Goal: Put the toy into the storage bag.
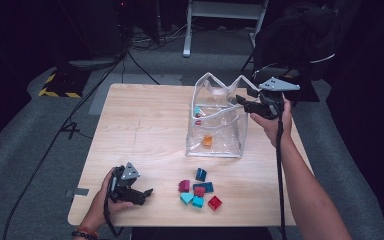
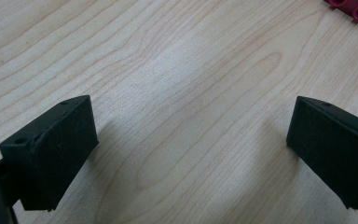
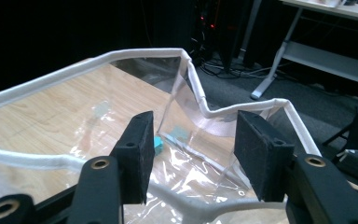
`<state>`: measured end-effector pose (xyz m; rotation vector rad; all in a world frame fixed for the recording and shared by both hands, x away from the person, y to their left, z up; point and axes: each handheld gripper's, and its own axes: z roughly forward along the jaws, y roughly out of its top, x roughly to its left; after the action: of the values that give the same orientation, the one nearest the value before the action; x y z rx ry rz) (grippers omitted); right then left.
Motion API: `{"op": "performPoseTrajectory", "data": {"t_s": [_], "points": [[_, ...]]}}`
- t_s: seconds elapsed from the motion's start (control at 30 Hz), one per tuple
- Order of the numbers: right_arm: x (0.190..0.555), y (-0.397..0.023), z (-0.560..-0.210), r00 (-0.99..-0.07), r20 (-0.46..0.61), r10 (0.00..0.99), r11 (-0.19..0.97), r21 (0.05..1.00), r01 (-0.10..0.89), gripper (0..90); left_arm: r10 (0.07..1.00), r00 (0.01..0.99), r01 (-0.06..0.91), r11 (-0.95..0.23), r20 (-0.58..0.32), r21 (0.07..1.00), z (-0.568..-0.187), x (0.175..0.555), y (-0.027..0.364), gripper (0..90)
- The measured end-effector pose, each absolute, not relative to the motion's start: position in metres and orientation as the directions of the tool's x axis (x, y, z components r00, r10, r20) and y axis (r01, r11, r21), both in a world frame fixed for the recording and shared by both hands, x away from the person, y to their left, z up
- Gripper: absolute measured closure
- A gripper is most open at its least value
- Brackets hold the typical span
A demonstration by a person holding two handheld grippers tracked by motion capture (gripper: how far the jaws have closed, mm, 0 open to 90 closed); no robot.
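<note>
Six loose blocks [image 1: 198, 192] lie low in the middle of the high view, just right of the left gripper [image 1: 141, 194], whose jaws stand wide apart over bare table [image 1: 145, 130] with nothing between them. A pink block [image 2: 354, 8] peeks in at the upper right of the left gripper view. The clear bag [image 1: 219, 122] stands right of centre in the high view with a few blocks already inside, an orange one [image 1: 207, 141] among them. The right gripper [image 1: 241, 101] hovers at the bag's rim [image 3: 242, 108], jaws parted and gripping nothing. Judging by this, the work is filling the bag. To do it well, the right gripper should pinch the rim squarely and hold the mouth wide, while the left closes on one block across its flat sides.
</note>
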<state>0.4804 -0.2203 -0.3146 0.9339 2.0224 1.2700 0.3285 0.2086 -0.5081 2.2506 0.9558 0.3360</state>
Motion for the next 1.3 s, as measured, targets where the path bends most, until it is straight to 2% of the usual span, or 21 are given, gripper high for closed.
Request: {"op": "performPoseTrajectory", "data": {"t_s": [0.67, 1.3], "points": [[0.426, -0.232, -0.309, -0.673, -0.138, 0.726, 0.325, 0.932, 0.160, 46.8, 0.714, 0.700, 0.544, -0.515, -0.020, 0.663, -0.508, 0.328, 0.209, 1.9], [0.376, -0.231, -0.333, -0.753, -0.180, 0.633, 0.384, 0.918, 0.103, 45.1, 0.714, 0.700, 0.544, -0.514, -0.021, 0.663, -0.508, 0.328, 0.209, 1.9]]}}
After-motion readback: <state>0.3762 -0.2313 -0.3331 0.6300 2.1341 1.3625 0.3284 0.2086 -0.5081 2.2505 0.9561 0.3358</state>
